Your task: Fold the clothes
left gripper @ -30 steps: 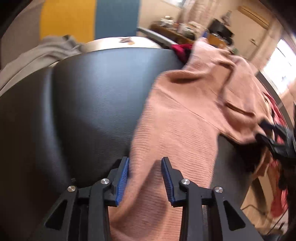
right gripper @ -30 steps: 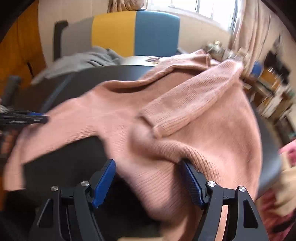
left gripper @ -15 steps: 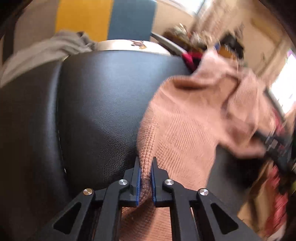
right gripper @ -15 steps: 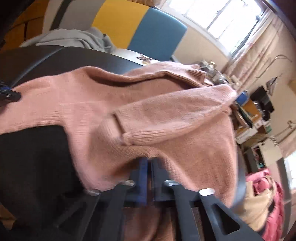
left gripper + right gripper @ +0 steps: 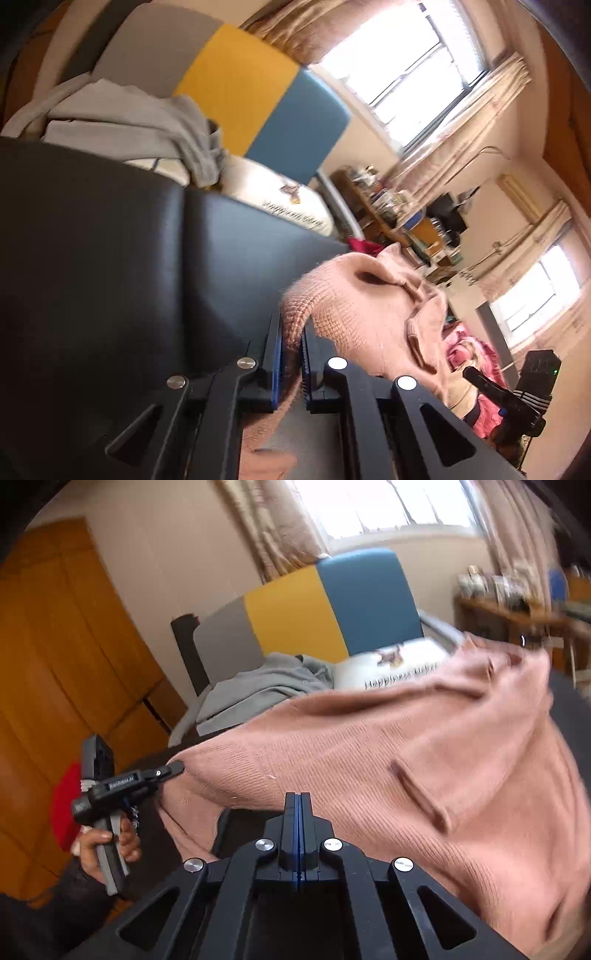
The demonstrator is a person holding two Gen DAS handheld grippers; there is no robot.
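Observation:
A pink knit sweater [image 5: 362,302] hangs lifted over a black leather surface [image 5: 110,240]. My left gripper [image 5: 291,332] is shut on one edge of it, with knit bunched between the blue pads. In the right wrist view the sweater [image 5: 406,746] spreads wide, one sleeve lying across its front. There my right gripper [image 5: 297,799] is shut tight at the lower hem. My left gripper [image 5: 177,765], held by a hand [image 5: 107,845], pinches the sweater's left corner. My right gripper [image 5: 476,376] shows dark at the lower right of the left wrist view.
A grey garment [image 5: 258,690] and a printed white pillow [image 5: 399,664] lie beyond the black surface, before a grey, yellow and blue headboard [image 5: 332,609]. A wooden wardrobe [image 5: 55,664] stands on the left. Pink and red clothes [image 5: 476,354] are piled to the right, near a cluttered desk [image 5: 391,206].
Both grippers went from open to shut on the sweater's edge, then rose with it. The sweater lifted off the black surface, and the left view tilted sharply.

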